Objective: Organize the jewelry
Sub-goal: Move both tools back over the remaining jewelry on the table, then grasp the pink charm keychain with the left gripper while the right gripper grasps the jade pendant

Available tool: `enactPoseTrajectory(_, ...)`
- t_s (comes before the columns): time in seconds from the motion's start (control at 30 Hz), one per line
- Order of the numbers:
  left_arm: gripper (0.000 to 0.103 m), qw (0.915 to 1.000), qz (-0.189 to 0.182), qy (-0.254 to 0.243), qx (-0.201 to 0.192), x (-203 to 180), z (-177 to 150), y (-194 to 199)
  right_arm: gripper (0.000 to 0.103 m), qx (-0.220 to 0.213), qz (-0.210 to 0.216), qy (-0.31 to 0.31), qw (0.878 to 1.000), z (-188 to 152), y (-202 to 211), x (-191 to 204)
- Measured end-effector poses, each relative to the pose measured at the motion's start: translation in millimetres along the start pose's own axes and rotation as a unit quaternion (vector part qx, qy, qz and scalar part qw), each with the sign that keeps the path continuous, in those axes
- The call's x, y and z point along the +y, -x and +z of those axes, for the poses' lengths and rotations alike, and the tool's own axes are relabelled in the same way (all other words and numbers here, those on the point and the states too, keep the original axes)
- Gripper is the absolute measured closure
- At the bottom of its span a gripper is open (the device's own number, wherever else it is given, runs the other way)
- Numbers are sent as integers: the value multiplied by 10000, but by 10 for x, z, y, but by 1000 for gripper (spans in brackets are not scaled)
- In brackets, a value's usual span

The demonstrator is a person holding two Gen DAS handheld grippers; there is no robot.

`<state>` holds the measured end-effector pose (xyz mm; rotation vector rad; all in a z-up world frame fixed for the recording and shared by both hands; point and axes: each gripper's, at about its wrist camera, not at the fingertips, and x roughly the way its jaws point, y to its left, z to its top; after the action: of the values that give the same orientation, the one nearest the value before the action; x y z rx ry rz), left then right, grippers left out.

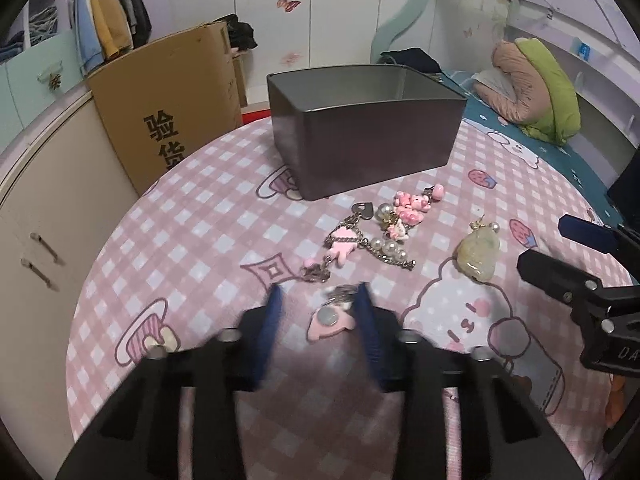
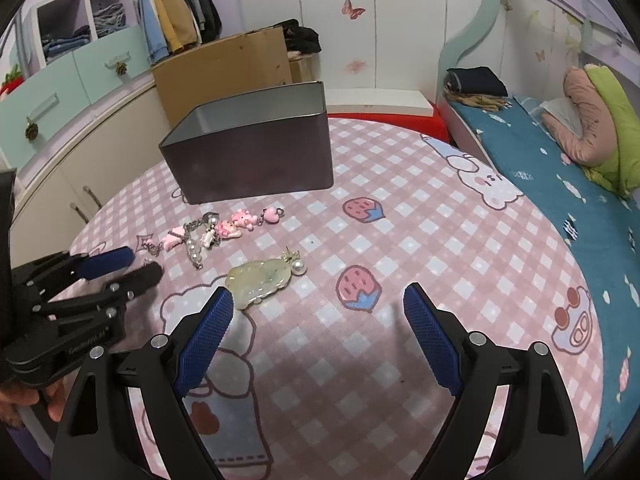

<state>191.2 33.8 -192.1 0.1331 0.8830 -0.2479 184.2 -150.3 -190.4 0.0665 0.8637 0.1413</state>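
- The left tongs (image 1: pixel 320 292) stand half-narrowed around a pink charm (image 1: pixel 330 320) lying on the cloth (image 1: pixel 180 220). One pad is by the charm's metal ring. The other seems to stop short of the pink body, though blur makes the contact hard to read.
- The right tongs (image 2: pixel 318 300) are wide apart and empty. They hang over bare cloth with the jade pendant (image 2: pixel 260 280) just beyond one pad.
- The jewelry is all still on the cloth. The charm is nearest, a tangle of chains (image 1: pixel 380 232) with pearls and pink figures lies past it, and the pendant sits off to the side. The tin (image 1: pixel 360 148) behind them is open, and I can see nothing inside it.
- Risk: the charm is flat and lies low. Pads closing above it would likely skid over the top or catch only the ring, leaving the charm to dangle and swing.
- Risk: a pinch on the ring alone may slip on the way to the tin and drop the charm short of the wall.
- Risk: the tangle lies close ahead of the charm. I cannot tell whether the ring links to it. If it does, a lift would drag the whole cluster.
- Risk: the pads could bunch the cloth and pull it, shifting the pendant and the tin.
- Risk: the two tongs work near each other and could knock together if both go for the middle.
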Motion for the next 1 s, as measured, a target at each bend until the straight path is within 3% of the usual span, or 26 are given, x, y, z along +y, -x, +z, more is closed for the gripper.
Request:
enactPoseTrajectory(0.23,92,9994,-228,262,-61,60,-38,70,18,71,-10,116,9999,-15,-9,88)
enactPoseTrajectory(0.53,92,9971,-393,556,-337,149,-122,269,18,366,22,345,9987,42,-210,356)
enactPoseTrajectory(0.73,92,9959,-503,644,-388,204,-143,319,19,457,-206,440,9978,69,-368,460)
enactPoseTrajectory(0.83,92,9954,-566,662,-396,210,-144,326,34,375,-158,437,9982,77,-343,447)
enactPoseTrajectory(0.9,92,9951,-614,661,-392,204,-141,326,59,355,-131,405,9985,94,-318,402)
enactPoseTrajectory(1.0,92,9948,-694,641,-384,180,-140,331,59,385,-17,382,9985,103,-307,320)
